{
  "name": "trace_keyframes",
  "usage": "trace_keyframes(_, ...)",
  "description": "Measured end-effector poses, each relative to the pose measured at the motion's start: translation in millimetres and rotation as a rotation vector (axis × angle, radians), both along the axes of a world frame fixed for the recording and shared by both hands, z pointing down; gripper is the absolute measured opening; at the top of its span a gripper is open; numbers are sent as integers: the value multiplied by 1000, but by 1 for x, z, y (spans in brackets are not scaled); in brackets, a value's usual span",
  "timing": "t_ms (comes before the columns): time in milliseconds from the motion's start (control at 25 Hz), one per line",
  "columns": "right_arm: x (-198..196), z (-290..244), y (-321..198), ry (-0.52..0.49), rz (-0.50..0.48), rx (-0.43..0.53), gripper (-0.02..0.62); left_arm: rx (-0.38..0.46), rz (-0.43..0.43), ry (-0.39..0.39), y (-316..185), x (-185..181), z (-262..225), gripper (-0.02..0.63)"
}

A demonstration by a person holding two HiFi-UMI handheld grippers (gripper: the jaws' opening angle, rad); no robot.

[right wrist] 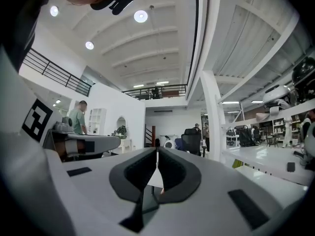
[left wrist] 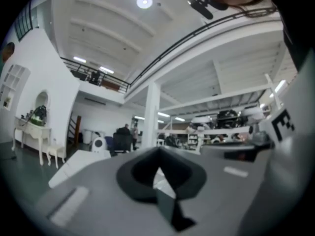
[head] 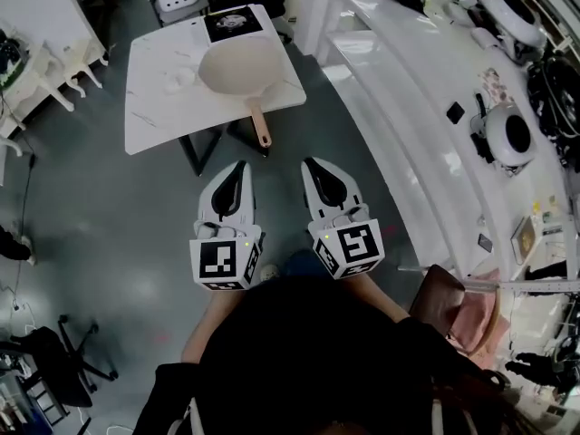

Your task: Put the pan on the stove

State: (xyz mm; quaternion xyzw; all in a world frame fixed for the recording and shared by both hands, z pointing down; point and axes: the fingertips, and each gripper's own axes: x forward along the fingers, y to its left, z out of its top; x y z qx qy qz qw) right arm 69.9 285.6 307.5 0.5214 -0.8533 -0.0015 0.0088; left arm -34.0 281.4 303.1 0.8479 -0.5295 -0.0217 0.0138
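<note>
Closed and empty, the left tongs and right tongs are hovering; the stiff, probably heavy pan ahead is offering its handle.

Seen from above: a beige pan sits on a white table, just before a black stove, its handle overhanging the near edge. Nearer, the left gripper and right gripper are side by side, jaws together, empty.
</note>
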Motion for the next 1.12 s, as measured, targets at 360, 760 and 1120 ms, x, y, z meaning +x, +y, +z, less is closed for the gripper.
trace_keyframes(360,-7,12,-21,8,-8,-26,23,-14,19,26,-19,-5,11,9)
trace_keyframes(760,-6,19,-87,0,-21,-14,23,-20,19,27,-84,-3,22,9)
trace_keyframes(1120,-5,37,-179,21,-75,-60,23,-67,20,59,-175,0,35,9)
